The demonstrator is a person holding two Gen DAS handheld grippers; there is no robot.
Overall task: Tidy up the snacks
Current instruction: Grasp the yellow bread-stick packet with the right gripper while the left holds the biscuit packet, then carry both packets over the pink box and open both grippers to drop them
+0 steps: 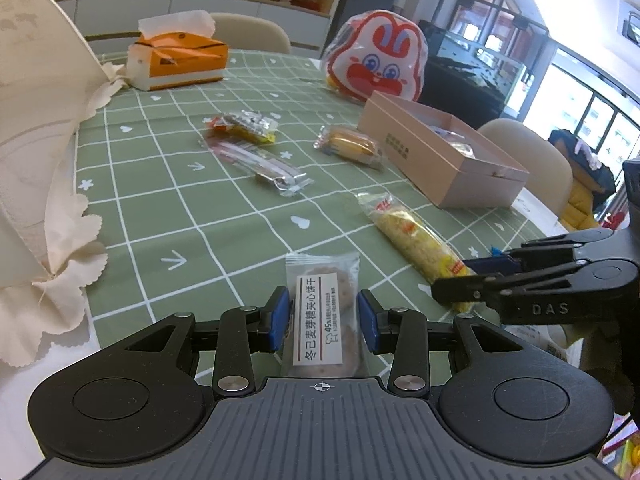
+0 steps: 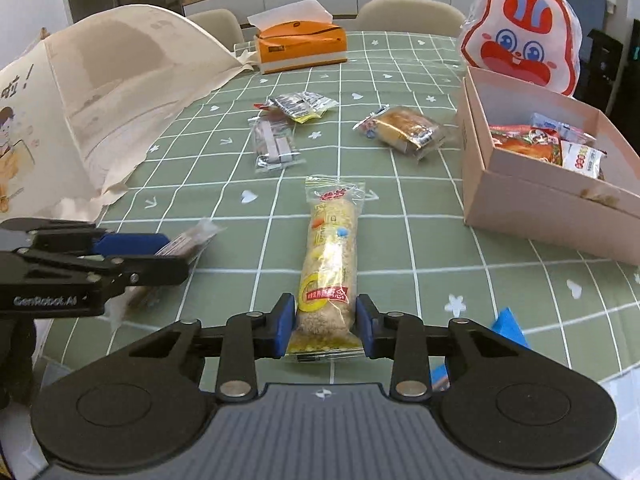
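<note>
We pinch the light, crushable rice roll (image 2: 329,264) at its near end with the right gripper (image 2: 326,326), left gripper (image 1: 323,320) clamps the biscuit pack (image 1: 322,312).

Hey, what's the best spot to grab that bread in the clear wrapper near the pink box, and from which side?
Grip the wrapped bread across its shorter width at mid-body, coming from above. It lies flat and apart from other snacks; the crimped ends look flimsy. Approach from the side away from the pink box.
</note>
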